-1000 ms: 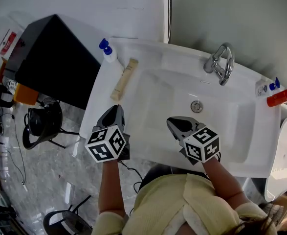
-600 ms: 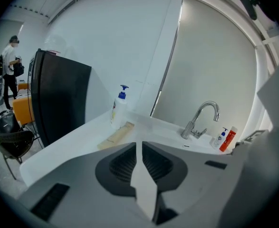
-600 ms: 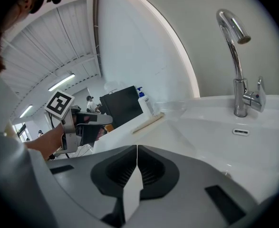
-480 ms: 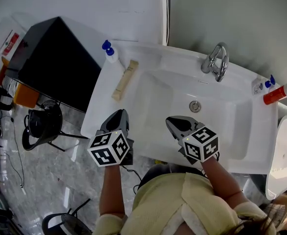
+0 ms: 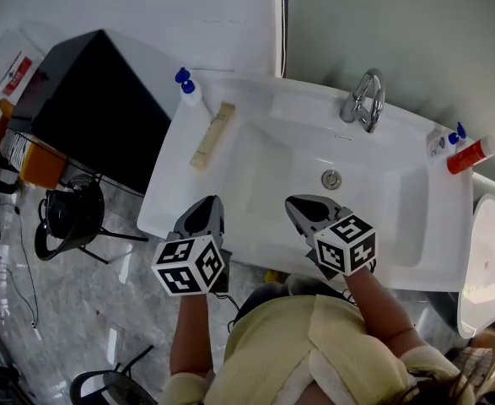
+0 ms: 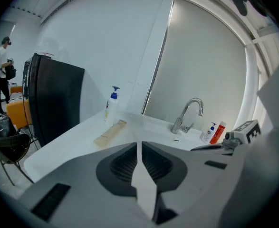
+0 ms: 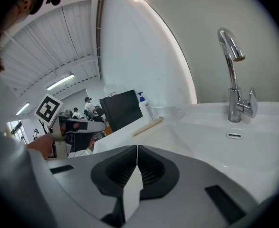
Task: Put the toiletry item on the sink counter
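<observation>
1. Back comes the left gripper (image 6: pixel 139 145): it has pulled away from the beige toiletry tube (image 5: pixel 212 136) and now hangs over the near-left corner of the sink counter (image 5: pixel 167 194), clear of the tube.
2. Its jaws have just been closing. Only a thin slit shows between them, and nothing sits in it.
3. That tube lies flat on the counter's left ledge, just beside the left rim of the basin (image 5: pixel 382 201). Its far end points towards the back, near the blue-capped pump bottle (image 5: pixel 188 89) but apart from it.
4. Over to the right gripper (image 7: pixel 137 148): it hovers above the near side of the basin, jaws clenched together and empty, much where it was a second ago.
5. At the back rim stands the chrome faucet (image 5: pixel 362 101), with the drain (image 5: pixel 331 178) below it in the basin.
6. Far right corner: a red bottle (image 5: pixel 466 156) lies on the counter, with a small blue-capped bottle (image 5: pixel 450 140) just beside it.
7. Left of the counter stands a black cabinet (image 5: pixel 87 99).
</observation>
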The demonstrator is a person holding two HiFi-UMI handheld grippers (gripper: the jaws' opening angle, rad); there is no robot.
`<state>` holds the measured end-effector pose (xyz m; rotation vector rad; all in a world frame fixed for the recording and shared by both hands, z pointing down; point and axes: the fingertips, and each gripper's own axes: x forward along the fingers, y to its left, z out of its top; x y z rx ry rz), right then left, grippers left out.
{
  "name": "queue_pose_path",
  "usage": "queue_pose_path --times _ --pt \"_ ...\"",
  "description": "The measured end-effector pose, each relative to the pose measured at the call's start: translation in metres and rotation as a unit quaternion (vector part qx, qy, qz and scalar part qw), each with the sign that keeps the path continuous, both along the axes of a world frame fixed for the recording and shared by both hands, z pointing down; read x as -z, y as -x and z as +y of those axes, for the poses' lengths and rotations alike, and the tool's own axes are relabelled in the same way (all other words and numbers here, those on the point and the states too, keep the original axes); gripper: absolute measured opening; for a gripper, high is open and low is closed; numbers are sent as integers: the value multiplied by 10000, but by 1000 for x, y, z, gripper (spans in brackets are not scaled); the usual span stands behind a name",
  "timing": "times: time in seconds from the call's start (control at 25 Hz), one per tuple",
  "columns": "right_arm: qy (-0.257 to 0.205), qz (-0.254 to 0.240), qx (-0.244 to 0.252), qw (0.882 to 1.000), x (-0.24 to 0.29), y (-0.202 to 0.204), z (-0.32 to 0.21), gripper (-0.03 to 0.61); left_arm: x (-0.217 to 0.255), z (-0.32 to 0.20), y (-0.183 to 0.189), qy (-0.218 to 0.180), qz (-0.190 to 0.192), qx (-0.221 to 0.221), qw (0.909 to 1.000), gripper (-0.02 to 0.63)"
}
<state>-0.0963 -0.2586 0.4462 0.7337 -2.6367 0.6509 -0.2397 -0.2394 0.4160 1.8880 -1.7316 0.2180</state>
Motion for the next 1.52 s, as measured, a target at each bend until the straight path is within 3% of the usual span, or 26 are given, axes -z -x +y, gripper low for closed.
queue_pose_path --times 1.52 --pt "-242 112 -349 9990 9 -15 8 26 -12 39 -19 93 217 72 9997 54"
